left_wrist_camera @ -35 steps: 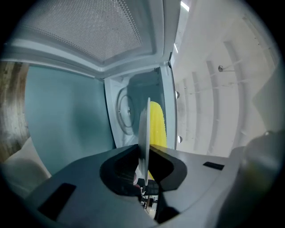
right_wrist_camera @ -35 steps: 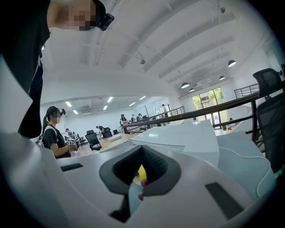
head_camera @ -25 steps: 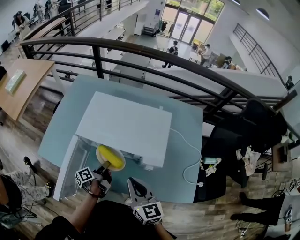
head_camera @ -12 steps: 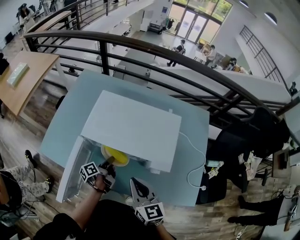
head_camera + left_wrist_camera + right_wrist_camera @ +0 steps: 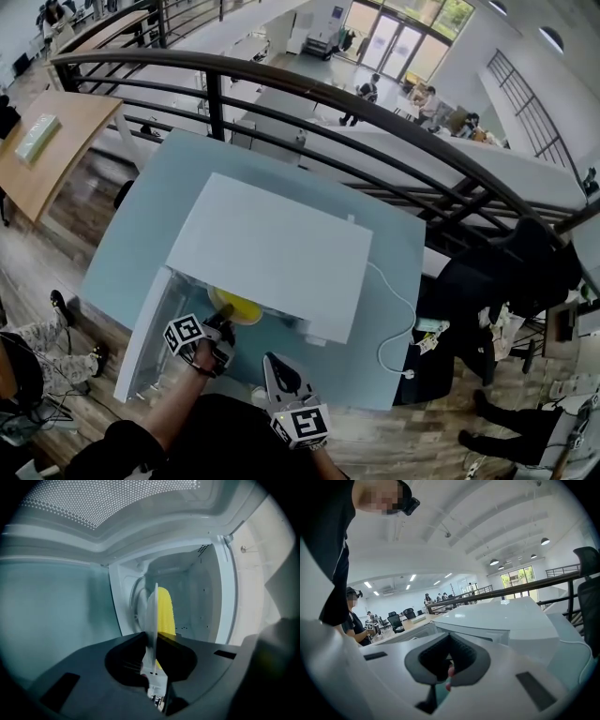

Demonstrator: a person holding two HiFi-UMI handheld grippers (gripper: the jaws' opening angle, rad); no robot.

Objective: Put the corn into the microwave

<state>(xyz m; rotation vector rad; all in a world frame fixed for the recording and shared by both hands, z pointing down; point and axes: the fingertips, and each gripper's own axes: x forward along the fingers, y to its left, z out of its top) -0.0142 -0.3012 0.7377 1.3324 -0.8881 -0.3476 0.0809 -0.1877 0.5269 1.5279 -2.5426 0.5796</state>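
Seen from above, a pale bench (image 5: pixel 159 197) carries a white microwave (image 5: pixel 272 248). Its door (image 5: pixel 141 339) swings open to the left. Just right of the door, the left gripper (image 5: pixel 223 322) points into the opening. It pinches the near rim of a small white plate (image 5: pixel 219 299), and the corn (image 5: pixel 242 307) lies on that plate. The far part of the plate sits under the microwave's top edge, so the corn is at the mouth of the cavity. In the left gripper view, the plate (image 5: pixel 151 620) appears edge-on between the jaws, which press on its rim. The yellow corn (image 5: pixel 165 613) rests against the plate's right face, with the white cavity wall (image 5: pixel 201 602) behind it. Further right and nearer the person, the right gripper (image 5: pixel 274 366) hovers over the bench's front edge, apart from the microwave. Its own view shows the right gripper's (image 5: pixel 449 667) jaws pressed together with nothing between them. At far right, a white cable (image 5: pixel 394 319) trails across the bench.
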